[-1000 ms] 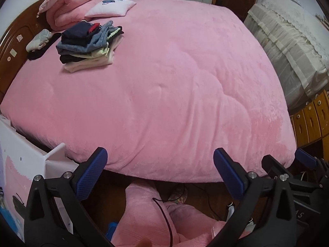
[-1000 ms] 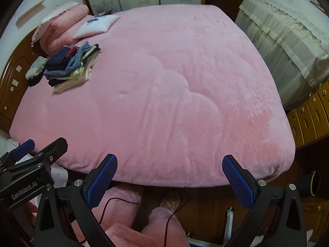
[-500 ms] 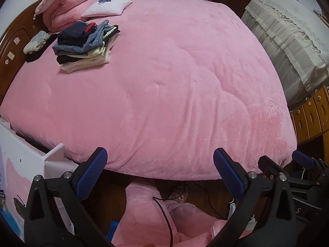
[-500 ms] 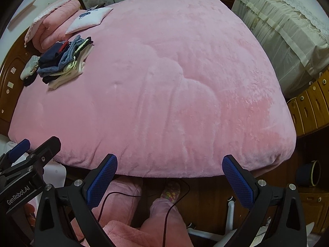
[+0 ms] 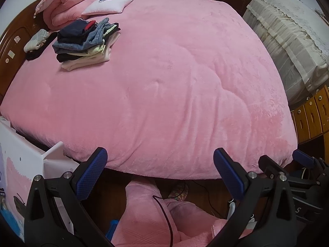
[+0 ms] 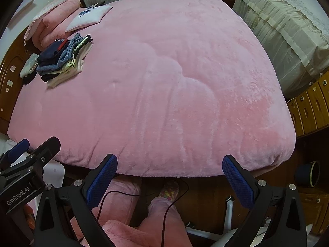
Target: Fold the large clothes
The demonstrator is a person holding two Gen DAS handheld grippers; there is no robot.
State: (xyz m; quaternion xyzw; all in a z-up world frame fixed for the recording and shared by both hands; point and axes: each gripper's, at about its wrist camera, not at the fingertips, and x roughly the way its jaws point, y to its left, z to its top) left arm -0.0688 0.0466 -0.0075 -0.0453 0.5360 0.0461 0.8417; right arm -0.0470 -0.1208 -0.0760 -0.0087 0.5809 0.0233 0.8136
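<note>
A stack of folded clothes [image 5: 86, 43] [image 6: 63, 61], navy and denim on top of pale pieces, lies at the far left of the pink bed cover [image 5: 174, 78] [image 6: 174, 86]. My left gripper [image 5: 160, 174] hangs open over the bed's near edge with nothing between its blue pads. My right gripper [image 6: 169, 182] is also open and empty, at the same edge, just right of the left one. Each gripper shows at the side of the other's view. No loose garment lies within reach of either gripper.
A pink folded quilt [image 5: 70, 6] and a white pillow [image 5: 107, 5] sit at the head of the bed. A cream-covered piece of furniture [image 5: 287, 39] and wooden drawers [image 5: 312, 113] stand at the right. A person's pink-trousered legs [image 5: 148, 216] and a cable are below.
Both views have shifted slightly: the clothes stack and bed sit a little lower in frame, and the right gripper has swung a bit. Both grippers stay open and empty.
</note>
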